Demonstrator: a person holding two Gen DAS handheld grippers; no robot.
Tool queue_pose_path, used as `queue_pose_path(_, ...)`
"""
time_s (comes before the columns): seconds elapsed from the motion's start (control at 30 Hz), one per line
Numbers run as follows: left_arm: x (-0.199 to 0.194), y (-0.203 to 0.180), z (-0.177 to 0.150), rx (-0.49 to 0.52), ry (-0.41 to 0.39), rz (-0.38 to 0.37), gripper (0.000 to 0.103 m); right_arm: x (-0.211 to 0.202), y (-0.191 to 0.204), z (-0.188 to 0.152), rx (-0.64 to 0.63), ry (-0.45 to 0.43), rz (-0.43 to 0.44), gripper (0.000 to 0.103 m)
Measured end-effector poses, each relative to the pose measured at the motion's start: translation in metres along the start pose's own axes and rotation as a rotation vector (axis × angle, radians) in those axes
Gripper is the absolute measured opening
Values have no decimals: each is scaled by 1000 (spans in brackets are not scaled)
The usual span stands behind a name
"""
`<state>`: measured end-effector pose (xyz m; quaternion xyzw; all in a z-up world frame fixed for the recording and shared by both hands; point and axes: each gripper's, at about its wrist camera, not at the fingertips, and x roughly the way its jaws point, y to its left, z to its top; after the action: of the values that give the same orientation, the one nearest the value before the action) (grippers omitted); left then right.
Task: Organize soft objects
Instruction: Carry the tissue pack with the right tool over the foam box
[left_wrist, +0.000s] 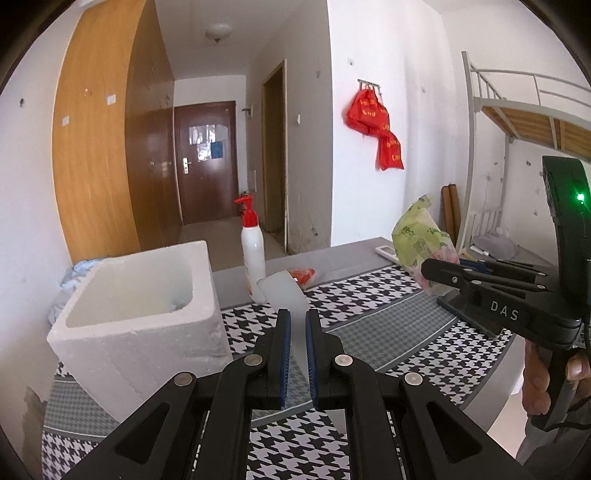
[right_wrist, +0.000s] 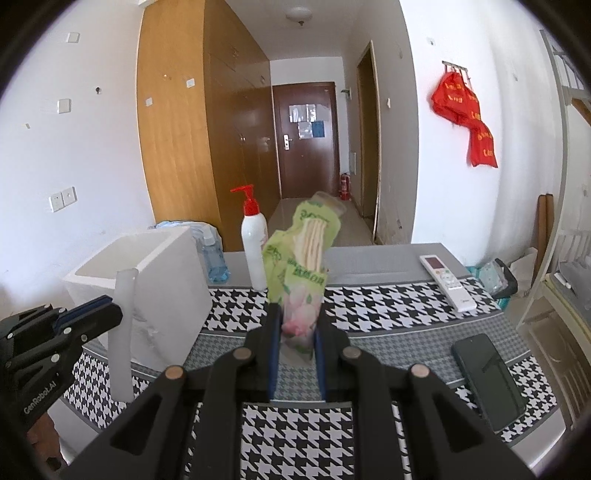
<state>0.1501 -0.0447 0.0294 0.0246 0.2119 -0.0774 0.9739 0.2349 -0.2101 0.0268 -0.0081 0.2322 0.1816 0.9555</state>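
The right gripper (right_wrist: 295, 332) is clenching its jaws on the bottom end of a soft green plastic pack of tissues with a pink flower print (right_wrist: 299, 273), holding it upright above the surface. The pack is being pinched only at its lower end, and the crumpled top is leaning over, so it could be sliding out or folding sideways if the hand tips or jerks; the wrapper looks slippery and the contents compressible.

The left gripper (left_wrist: 297, 332) is clenching its jaws on a thin translucent white sheet-like piece (left_wrist: 284, 291), which is standing tall and stiff in the right wrist view. I cannot tell what it is made of. With so narrow a grip on one edge, it may be swivelling between the pads.

Just left of the two grippers a white foam box with an open top (left_wrist: 147, 328) is sitting on the black-and-white houndstooth cloth over the grey surface (right_wrist: 369, 302), and it is probably the goal. It looks light, so a knock from either gripper could be shoving or tipping it. Just beyond it a white pump bottle with a red top (right_wrist: 253, 243) is standing, tall and easy to topple during a swing to the left. Further right a white remote control (right_wrist: 447, 282) and a dark phone (right_wrist: 487, 380) are lying near the edge.
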Motion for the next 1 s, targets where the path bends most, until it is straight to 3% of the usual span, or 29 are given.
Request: queue_pose_path(1.0,-29,12,23,16,-100,49,9,-19,28,18,-45,-78,56,20)
